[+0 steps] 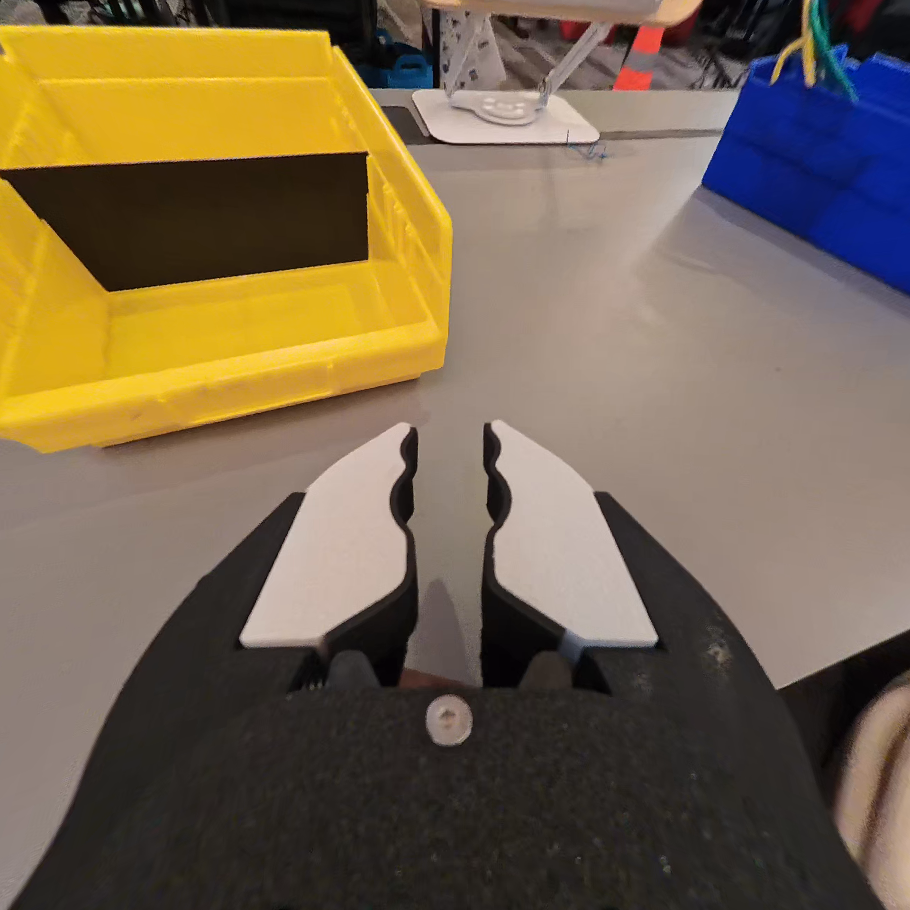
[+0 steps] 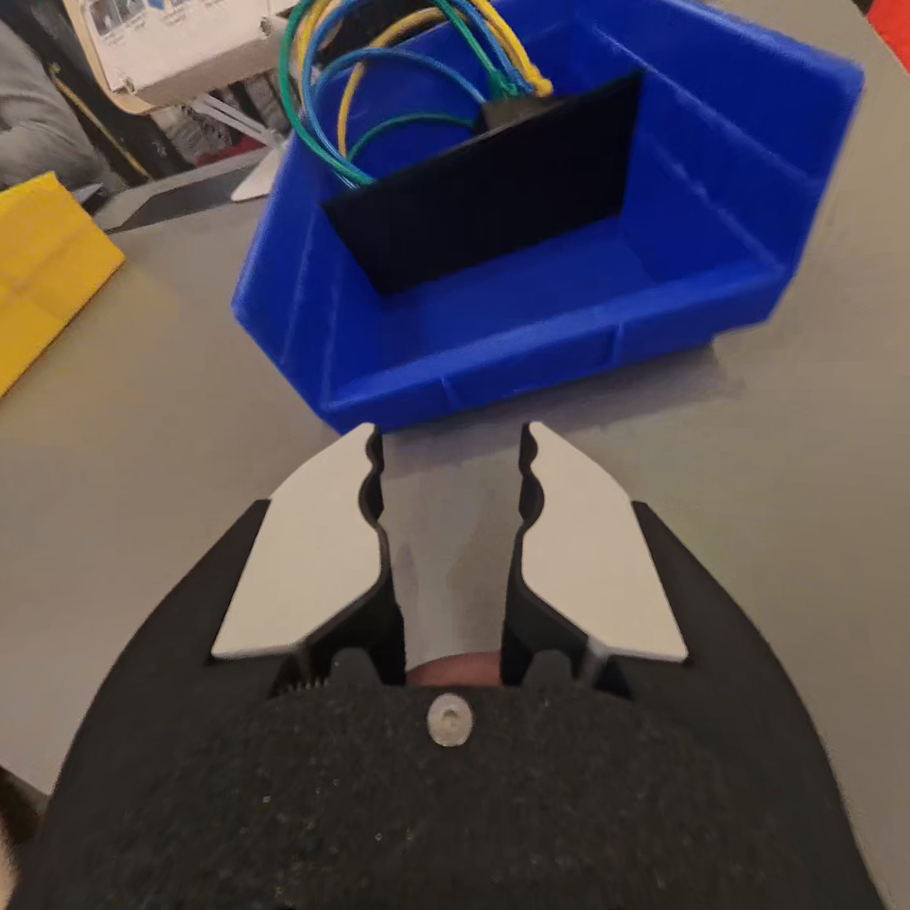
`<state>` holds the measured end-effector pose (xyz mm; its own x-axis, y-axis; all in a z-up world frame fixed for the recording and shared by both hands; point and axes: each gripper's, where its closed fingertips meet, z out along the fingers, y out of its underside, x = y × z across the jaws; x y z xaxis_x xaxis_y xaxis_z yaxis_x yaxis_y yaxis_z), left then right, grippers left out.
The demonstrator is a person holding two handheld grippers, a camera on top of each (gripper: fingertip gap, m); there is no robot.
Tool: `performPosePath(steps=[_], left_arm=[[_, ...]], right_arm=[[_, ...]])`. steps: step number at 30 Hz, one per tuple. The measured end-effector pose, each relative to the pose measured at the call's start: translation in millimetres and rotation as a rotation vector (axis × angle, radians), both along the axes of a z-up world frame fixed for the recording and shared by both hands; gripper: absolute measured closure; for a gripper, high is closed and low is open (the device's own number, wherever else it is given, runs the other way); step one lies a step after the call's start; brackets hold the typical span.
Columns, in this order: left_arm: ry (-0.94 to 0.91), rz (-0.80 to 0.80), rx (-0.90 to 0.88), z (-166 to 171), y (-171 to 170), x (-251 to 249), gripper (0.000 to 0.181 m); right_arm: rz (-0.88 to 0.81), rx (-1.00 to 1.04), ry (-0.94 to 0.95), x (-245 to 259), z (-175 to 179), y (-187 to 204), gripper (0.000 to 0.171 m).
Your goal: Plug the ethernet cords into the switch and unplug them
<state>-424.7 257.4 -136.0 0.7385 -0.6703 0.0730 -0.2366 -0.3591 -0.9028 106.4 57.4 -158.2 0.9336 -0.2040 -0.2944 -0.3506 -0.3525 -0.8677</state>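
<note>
A blue bin (image 2: 517, 344) with a black divider (image 2: 492, 207) stands on the grey table (image 2: 147, 443). Behind the divider, green, blue and yellow ethernet cords (image 2: 315, 98) loop up, and their ends bunch together at a small dark switch (image 2: 507, 112). My right gripper (image 2: 450, 433) is open and empty, just short of the bin's front wall. My left gripper (image 1: 450, 433) is open with a narrower gap and is empty, low over the table. The blue bin (image 1: 812, 162) and the cord tops (image 1: 812, 49) show far right in the left wrist view.
A yellow bin (image 1: 221, 354) with a black divider (image 1: 197, 221) stands left of my left gripper; its corner shows in the right wrist view (image 2: 44, 261). A white stand base (image 1: 507, 118) sits at the far edge. The table's near edge (image 1: 837, 660) is at lower right.
</note>
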Motion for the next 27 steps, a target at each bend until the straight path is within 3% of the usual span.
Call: performPosePath(steps=[6,27], left_arm=[[-0.06,0.037,-0.023,4,7,-10,0.157],[-0.028,-0.012,-0.048,-6,1,2,0.156]], right_arm=[[0.033,0.18,-0.123,-13,46,-20,0.124],[0.06,0.149,-0.235,-29,47,-9,0.123]])
